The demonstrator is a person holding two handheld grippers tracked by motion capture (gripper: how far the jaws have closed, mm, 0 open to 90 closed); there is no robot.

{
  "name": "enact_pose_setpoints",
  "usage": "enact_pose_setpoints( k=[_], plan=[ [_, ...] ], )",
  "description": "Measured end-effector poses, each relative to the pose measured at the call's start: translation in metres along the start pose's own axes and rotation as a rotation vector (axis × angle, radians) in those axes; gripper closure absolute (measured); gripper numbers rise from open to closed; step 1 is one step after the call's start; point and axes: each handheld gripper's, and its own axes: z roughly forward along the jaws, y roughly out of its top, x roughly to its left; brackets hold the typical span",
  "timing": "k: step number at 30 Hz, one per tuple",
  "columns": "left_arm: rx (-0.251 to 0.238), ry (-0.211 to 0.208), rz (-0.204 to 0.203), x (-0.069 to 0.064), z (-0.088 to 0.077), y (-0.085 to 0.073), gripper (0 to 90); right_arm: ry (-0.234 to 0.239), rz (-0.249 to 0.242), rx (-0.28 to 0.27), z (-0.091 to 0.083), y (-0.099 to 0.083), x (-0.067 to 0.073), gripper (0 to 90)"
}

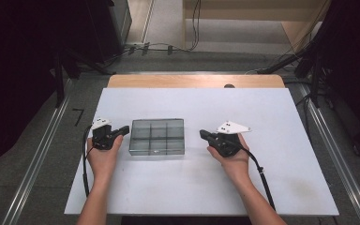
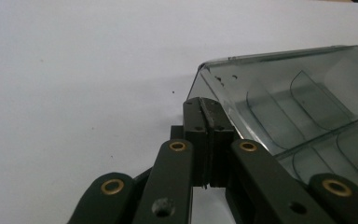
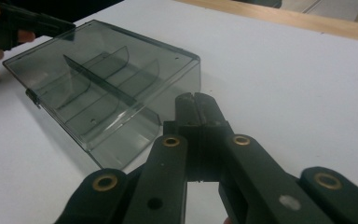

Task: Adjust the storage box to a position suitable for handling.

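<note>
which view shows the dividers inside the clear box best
The high view: it looks down on the whole clear compartment box, so the divider grid reads as six cells. The right gripper view shows the box at a slant, dividers foreshortened. The left gripper view shows one corner, with the shut jaws in front.

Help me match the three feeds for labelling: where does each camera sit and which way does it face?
High view: above the person's side, looking forward and down on the white table; both forearms show.
Left gripper view: rides the shut left tool, at the clear divided box.
Right gripper view: rides the shut right tool, facing the box and the other hand.
All share the box.
</note>
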Motion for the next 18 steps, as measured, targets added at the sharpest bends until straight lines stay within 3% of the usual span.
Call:
enact_pose_setpoints(
  k=[11, 14, 18],
  plan=[
    [0.03, -0.013, 0.002, 0.0, 0.006, -0.003, 89.8, -0.03, 0.023, 0.063, 0.037, -0.005, 0.007, 87.9],
    [0.032, -0.023, 0.0, -0.002, 0.007, -0.003, 89.8, -0.018, 0.048, 0.083, 0.045, -0.005, 0.008, 87.9],
    [0.032, -0.025, -0.005, -0.002, 0.007, -0.004, 89.9, -0.016, 0.044, 0.09, 0.053, -0.004, 0.014, 87.9]
  ],
)
